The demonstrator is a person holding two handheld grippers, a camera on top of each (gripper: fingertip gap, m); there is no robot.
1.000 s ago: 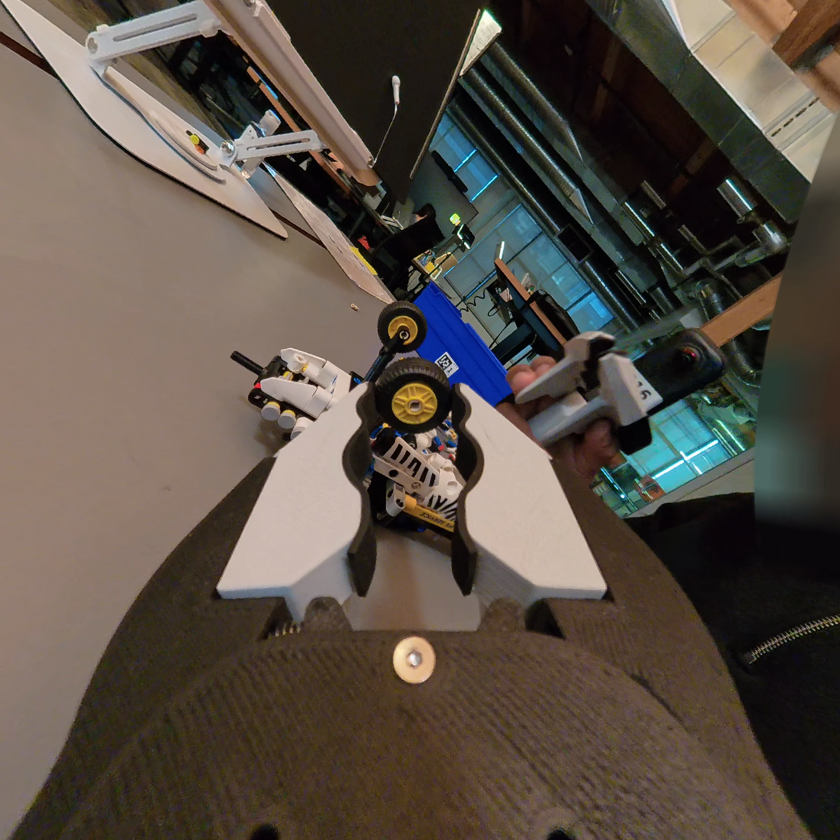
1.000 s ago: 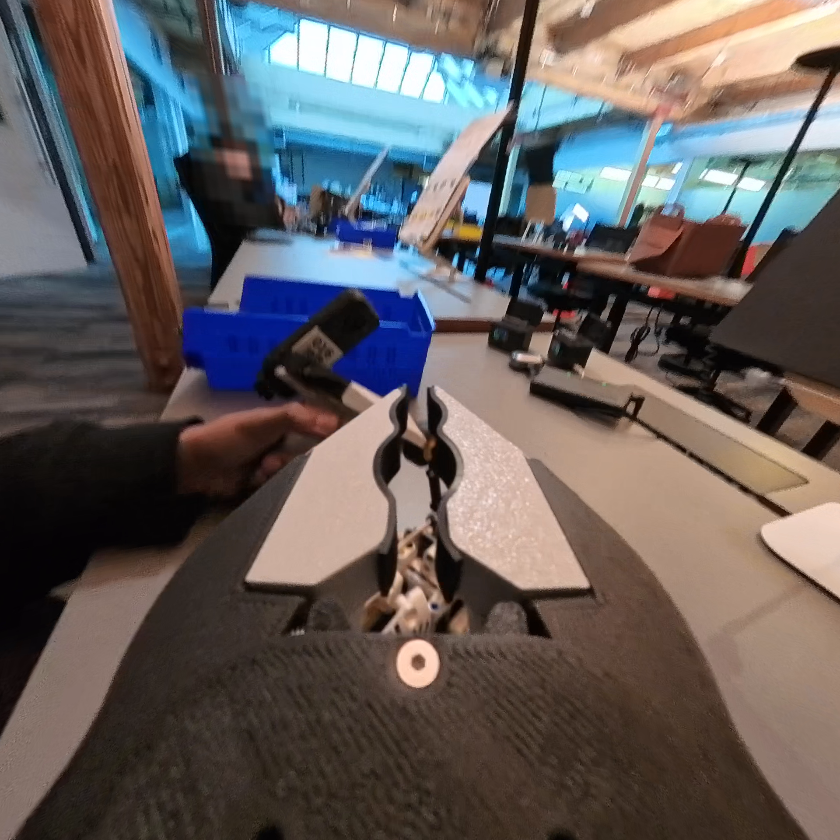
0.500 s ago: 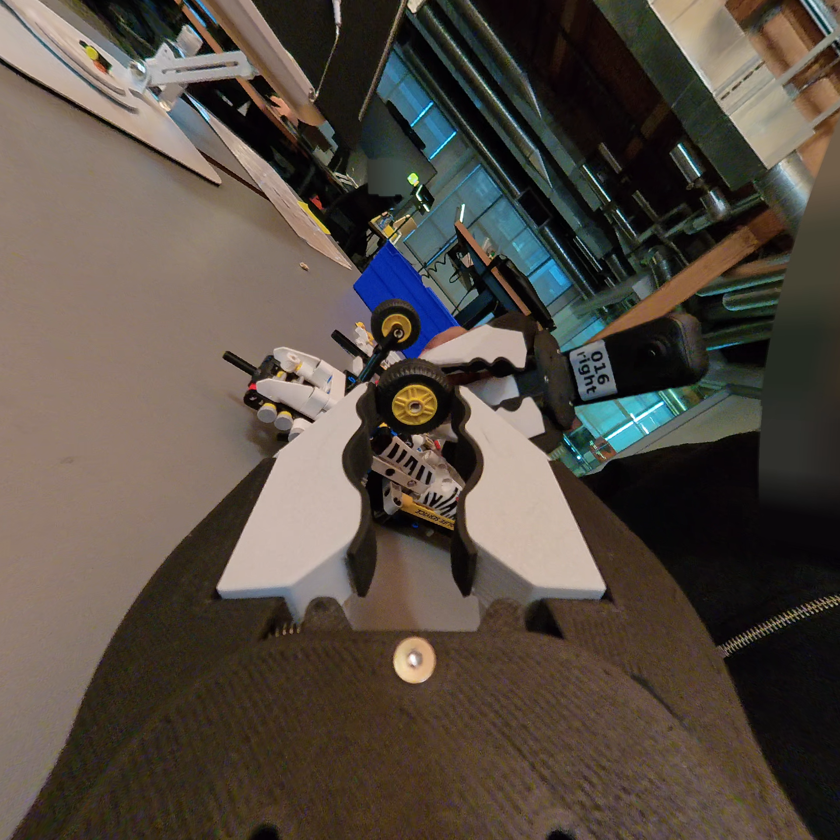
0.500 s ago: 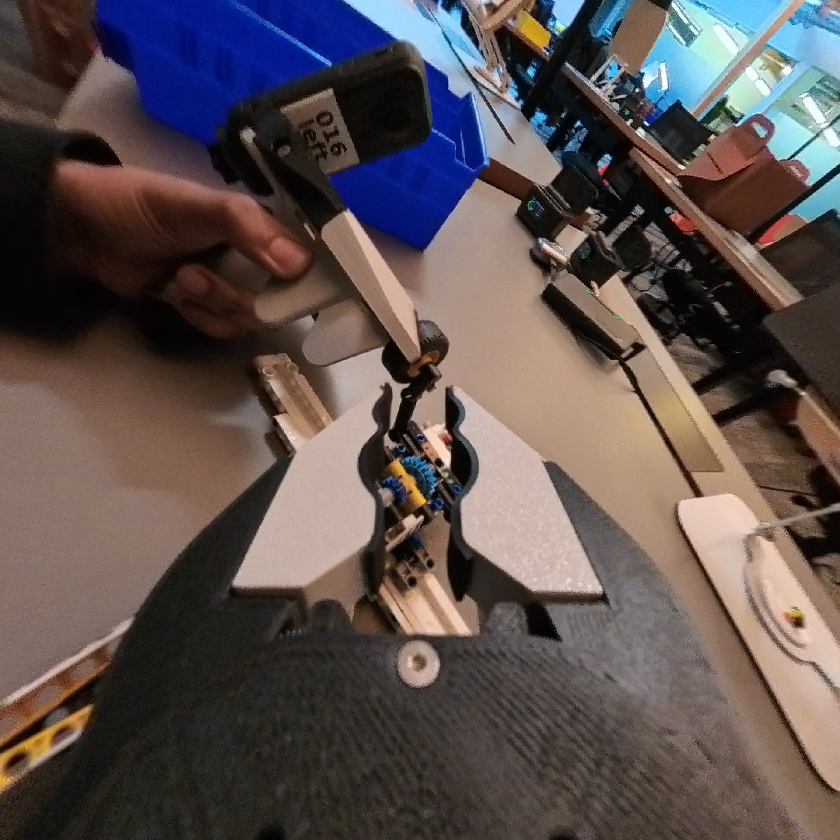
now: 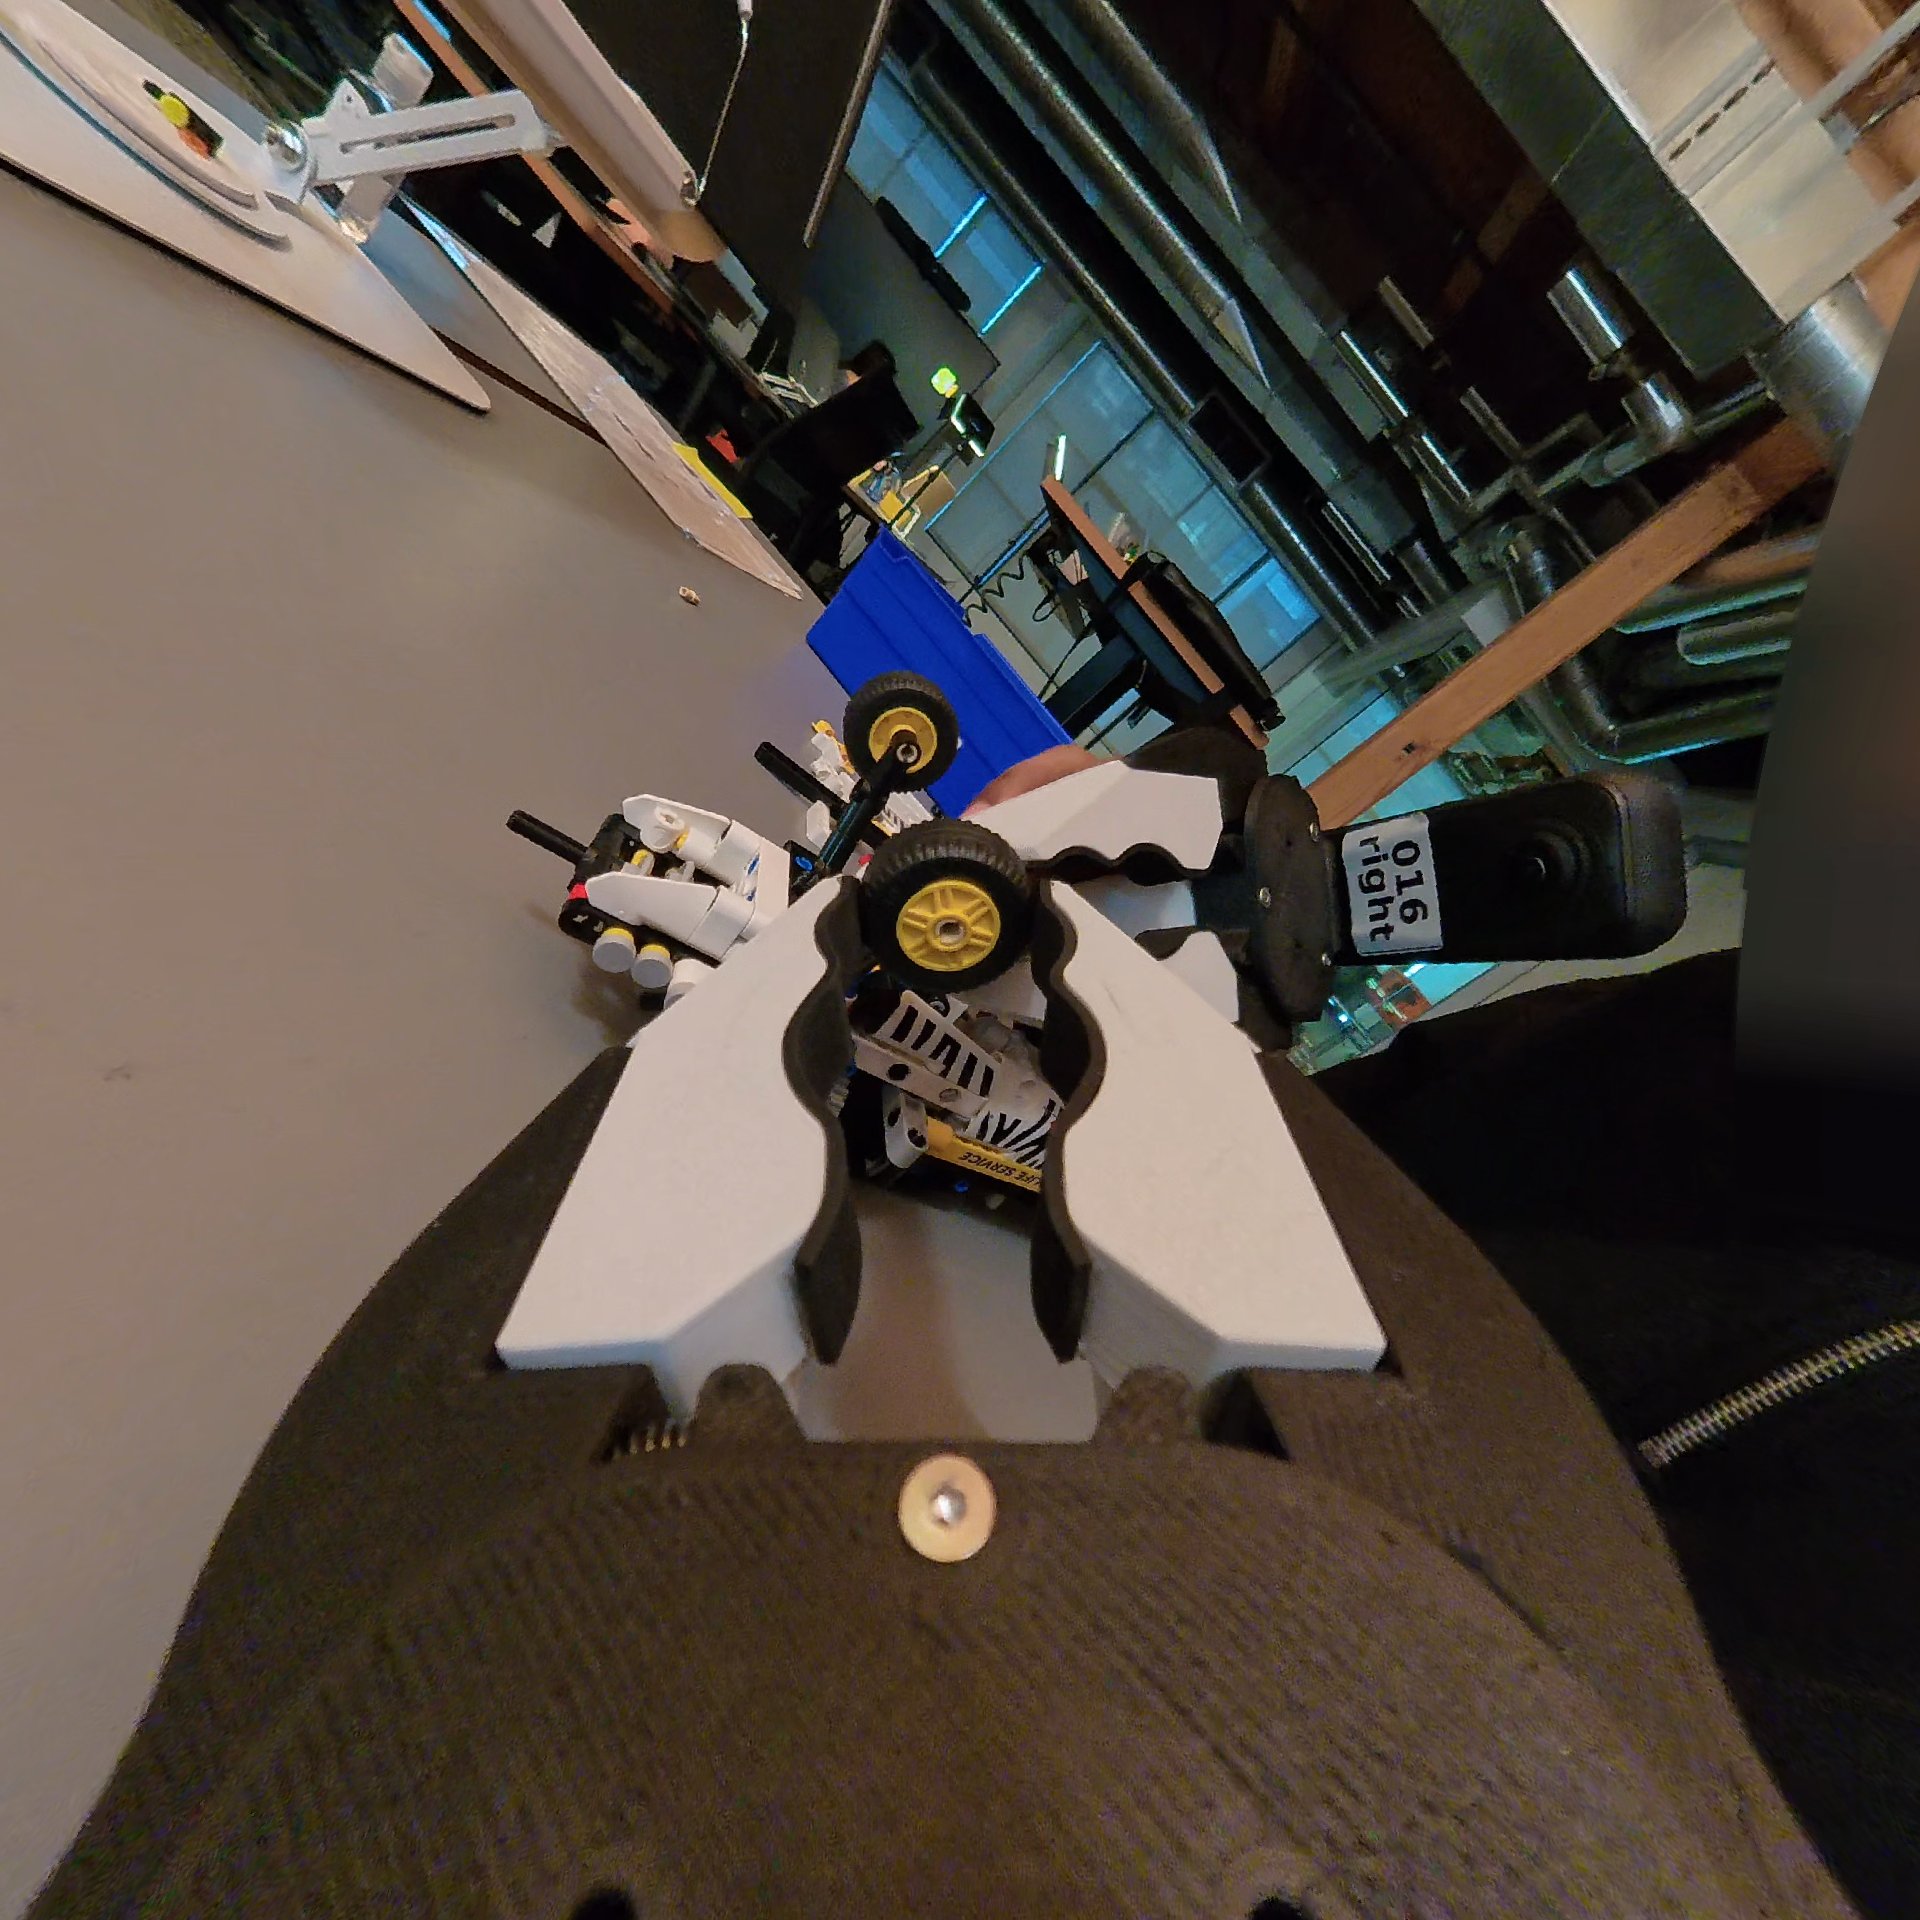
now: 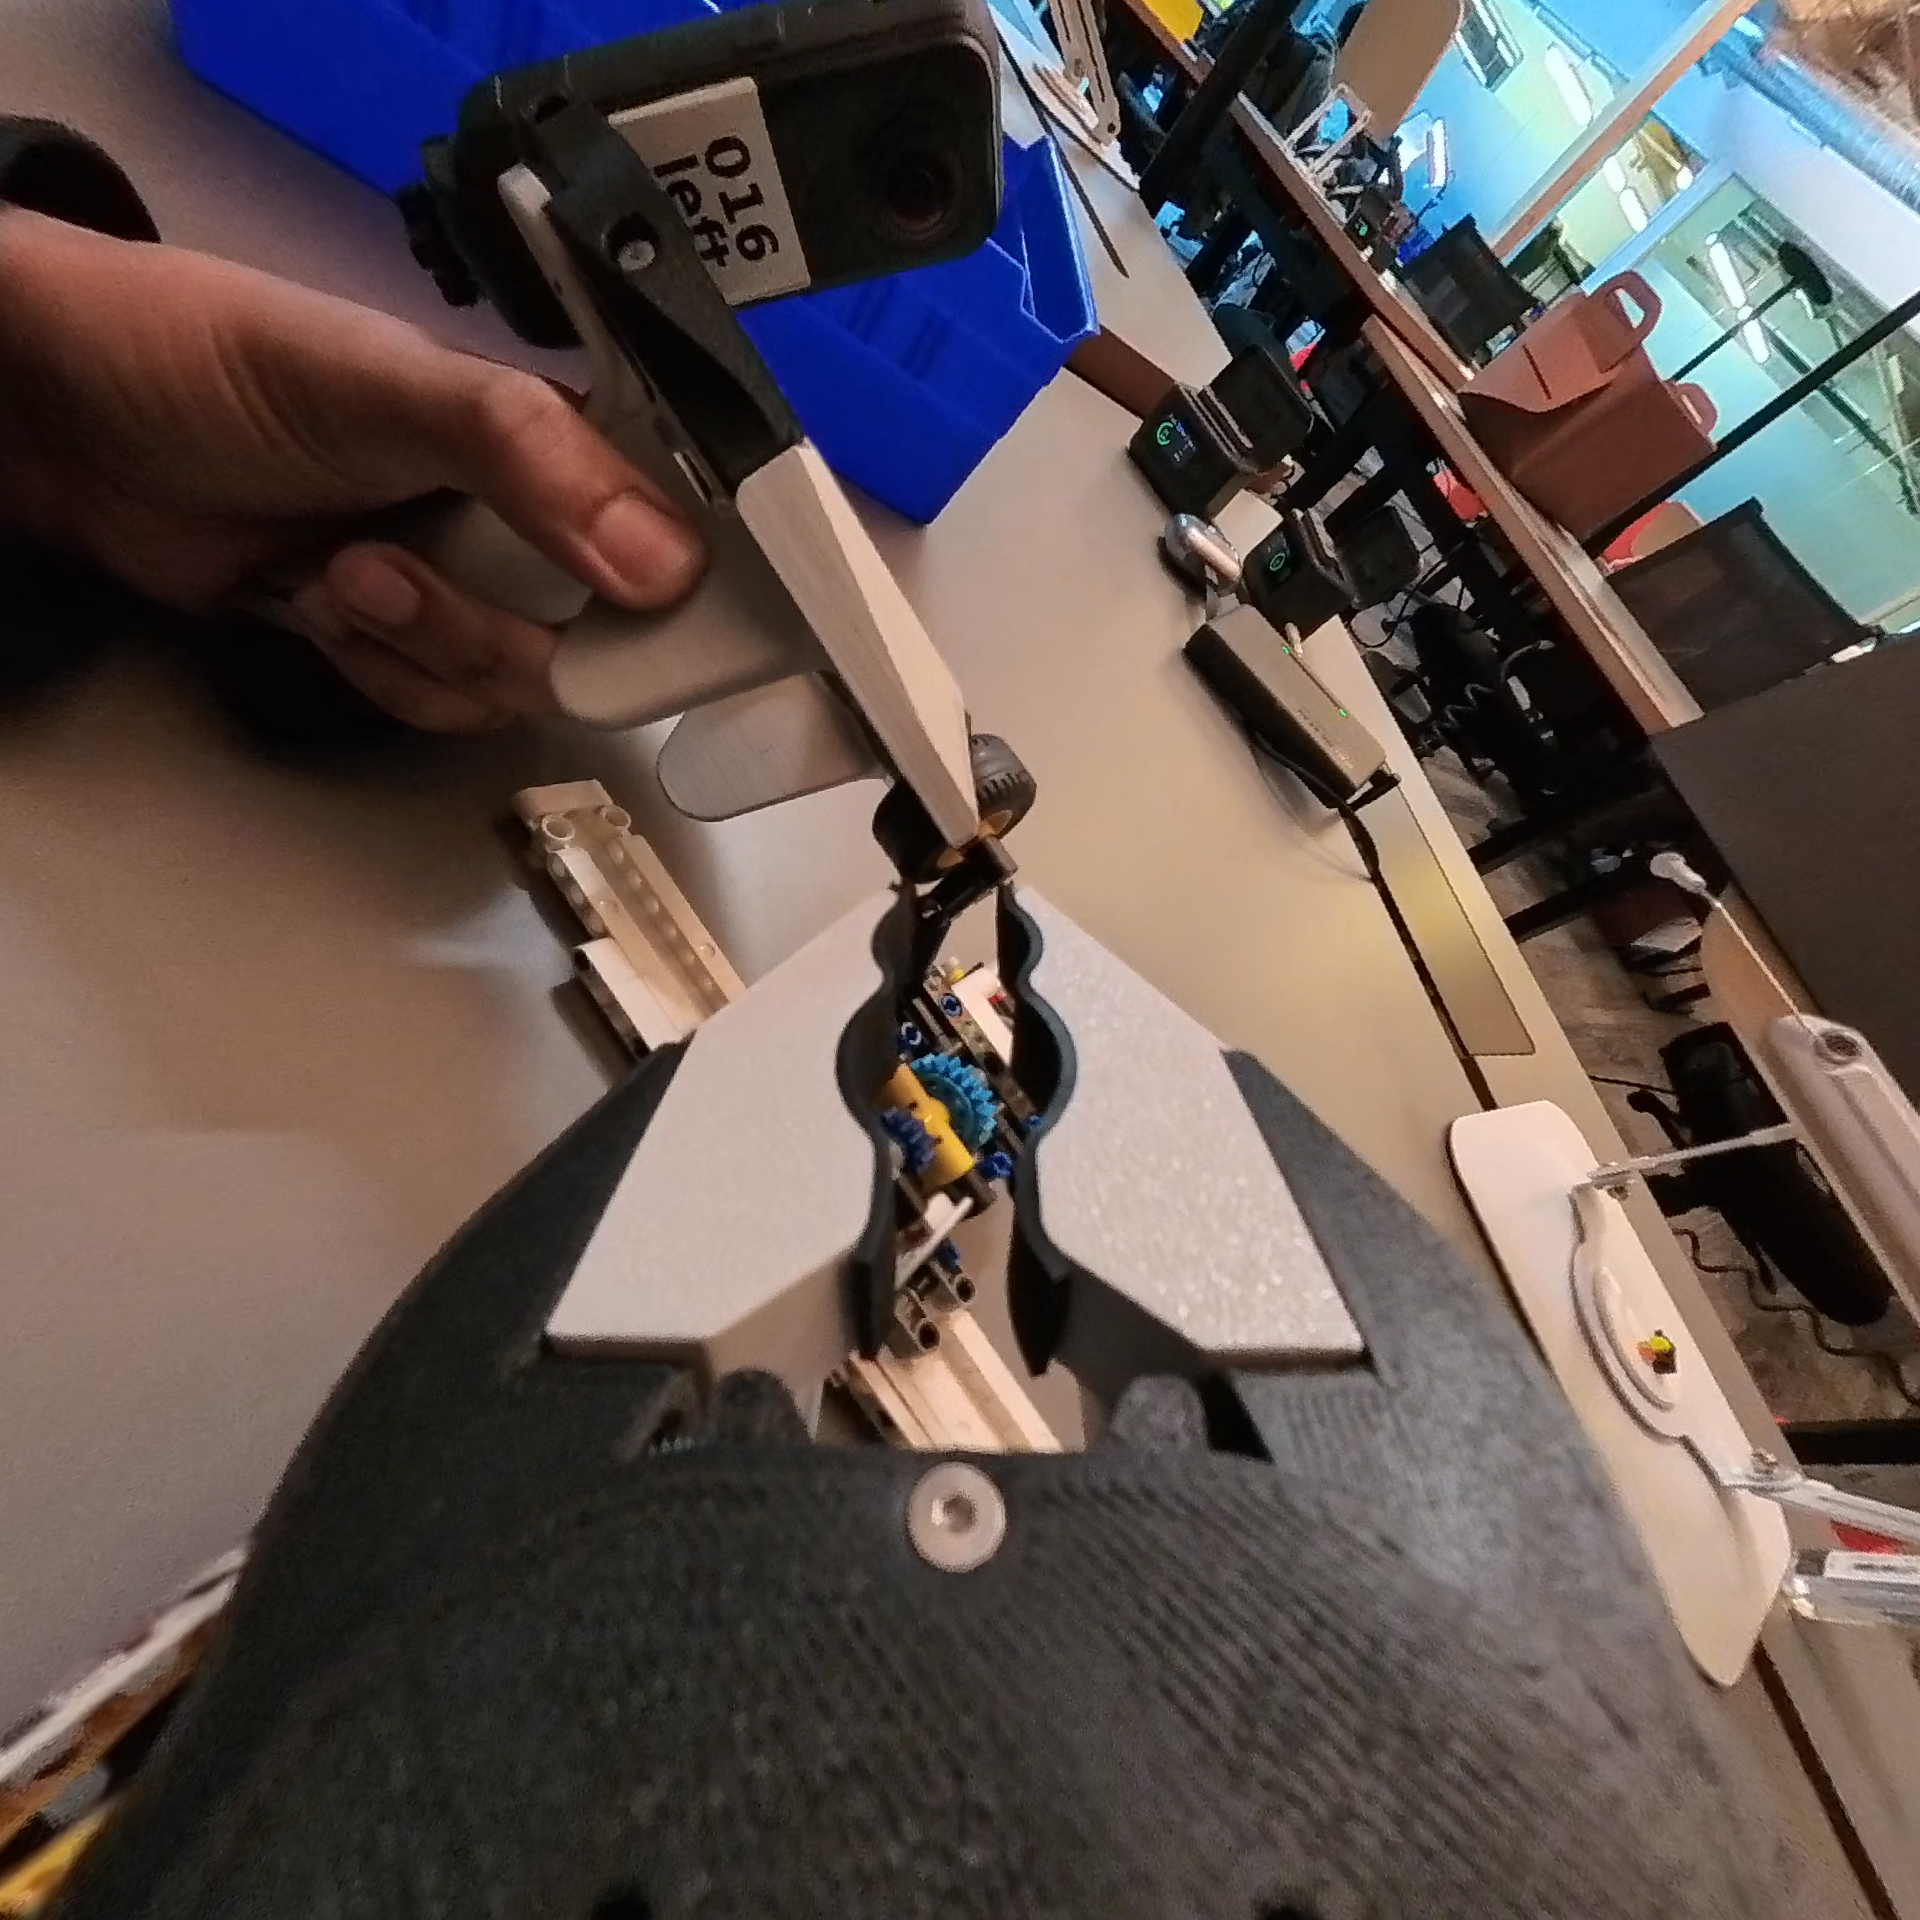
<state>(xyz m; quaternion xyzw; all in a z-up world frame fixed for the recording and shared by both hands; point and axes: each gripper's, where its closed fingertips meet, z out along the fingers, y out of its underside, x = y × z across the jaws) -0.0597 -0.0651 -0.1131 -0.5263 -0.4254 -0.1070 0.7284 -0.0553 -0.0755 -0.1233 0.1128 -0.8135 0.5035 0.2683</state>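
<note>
**Dim indoor light, cool windows behind, soft edges on the right wrist view**

Left wrist view: sharp and steady, the matte grey tabletop [image 5: 260, 727] evenly lit, no hard shadows. Cool teal daylight glows through the tall glass windows [image 5: 1122, 488] at upper centre, while the ceiling stays dark. Wide-angle bending tilts everything; a smeared grey band runs down the right edge. Right wrist view: softer, with motion blur on the person's hand [image 6: 312, 468] at upper left and in the lower left corner. Bright blue windows [image 6: 1662, 208] are blown out at upper right.

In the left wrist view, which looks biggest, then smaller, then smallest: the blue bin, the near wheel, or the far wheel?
1. Blue bin.
2. Near wheel, between the left gripper's fingers; nearness enlarges it.
3. Far wheel; probably the same real size.
</note>
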